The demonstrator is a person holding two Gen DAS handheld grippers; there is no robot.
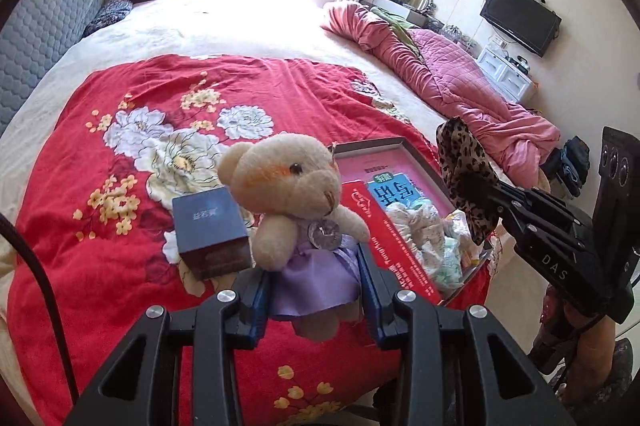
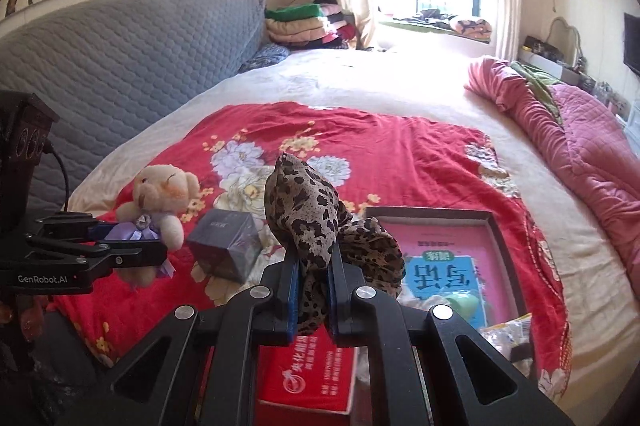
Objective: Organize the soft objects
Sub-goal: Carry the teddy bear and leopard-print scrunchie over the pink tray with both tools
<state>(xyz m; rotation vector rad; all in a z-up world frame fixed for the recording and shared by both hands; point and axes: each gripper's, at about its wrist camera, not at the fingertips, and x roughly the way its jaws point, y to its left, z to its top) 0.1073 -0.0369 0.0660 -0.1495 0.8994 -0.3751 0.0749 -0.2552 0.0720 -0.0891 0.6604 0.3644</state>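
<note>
L hand-held gripper [image 1: 314, 286] clamps teddy bear [image 1: 296, 186]; R hand-held gripper [image 2: 314, 290] pinches leopard scarf [image 2: 316, 218].

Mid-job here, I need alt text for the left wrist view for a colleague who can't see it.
The left tongs grip a beige teddy bear by its purple dress above a red floral blanket. A dark box sits beside it; to the right, the right tongs hold a leopard-print cloth over an open tray.

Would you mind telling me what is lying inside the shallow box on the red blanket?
Inside the shallow box lie a pink booklet and crumpled pale soft items. The leopard-print cloth covers part of it.
</note>
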